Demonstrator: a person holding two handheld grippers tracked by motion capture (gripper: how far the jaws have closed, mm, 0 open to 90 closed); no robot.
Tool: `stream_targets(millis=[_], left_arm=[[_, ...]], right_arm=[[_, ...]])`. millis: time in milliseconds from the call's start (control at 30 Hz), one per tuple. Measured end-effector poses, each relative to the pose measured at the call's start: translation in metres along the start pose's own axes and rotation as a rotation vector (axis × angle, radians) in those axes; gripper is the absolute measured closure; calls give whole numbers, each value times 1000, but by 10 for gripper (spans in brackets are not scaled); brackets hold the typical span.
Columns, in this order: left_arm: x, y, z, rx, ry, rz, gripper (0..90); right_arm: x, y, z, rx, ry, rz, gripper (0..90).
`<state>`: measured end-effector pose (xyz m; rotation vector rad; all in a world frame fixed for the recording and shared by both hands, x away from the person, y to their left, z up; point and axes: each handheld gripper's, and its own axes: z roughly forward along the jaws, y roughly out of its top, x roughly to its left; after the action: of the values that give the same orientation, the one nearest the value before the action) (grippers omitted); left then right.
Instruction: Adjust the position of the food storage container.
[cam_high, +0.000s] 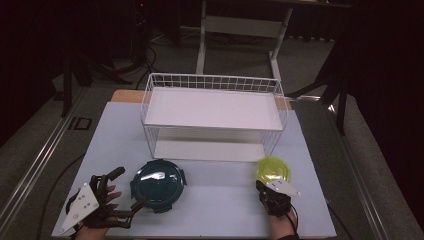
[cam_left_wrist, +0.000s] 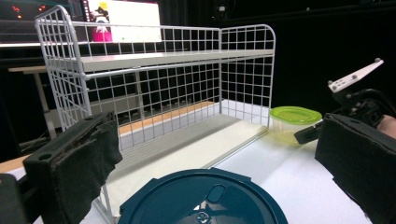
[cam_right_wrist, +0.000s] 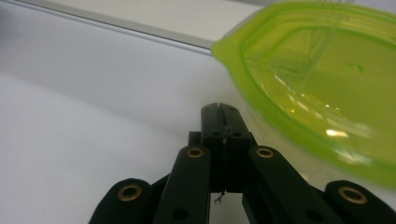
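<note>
Right gripper (cam_right_wrist: 219, 109) pressed together, empty, just beside yellow-green container (cam_high: 273, 170) near rack (cam_high: 212, 116). Left gripper (cam_high: 127, 189) spread around teal container (cam_high: 159, 184). Open right jaws before closing in; grip squarely.

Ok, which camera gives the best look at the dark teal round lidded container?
The high view: the dark teal round lidded container shows whole between the open left gripper jaws. The left gripper view cuts off its near edge.
</note>
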<state>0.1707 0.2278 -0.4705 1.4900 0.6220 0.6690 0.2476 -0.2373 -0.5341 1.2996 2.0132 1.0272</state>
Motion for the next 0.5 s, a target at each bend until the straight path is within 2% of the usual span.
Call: stream_targets(millis=[67, 167, 233, 333, 367, 433, 500], left_arm=[[0, 0, 0, 1, 1, 3, 4], [1, -1, -1, 0, 3, 6, 4], [1, -2, -2, 2, 5, 4, 5], [1, -2, -1, 3, 5, 3, 4], [1, -2, -1, 3, 5, 3, 5], [0, -3, -1, 6, 4, 15, 5], [0, -3, 0, 8, 3, 17, 4]], right_arm=[[-3, 1, 5, 16, -21, 16, 900], [-5, 0, 4, 19, -37, 19, 900], [-11, -2, 0, 26, -44, 41, 900], [-22, -6, -5, 30, -65, 77, 900], [-22, -6, -5, 30, -65, 77, 900], [-35, -7, -10, 25, -91, 119, 900], [-43, -9, -14, 28, -111, 135, 900]])
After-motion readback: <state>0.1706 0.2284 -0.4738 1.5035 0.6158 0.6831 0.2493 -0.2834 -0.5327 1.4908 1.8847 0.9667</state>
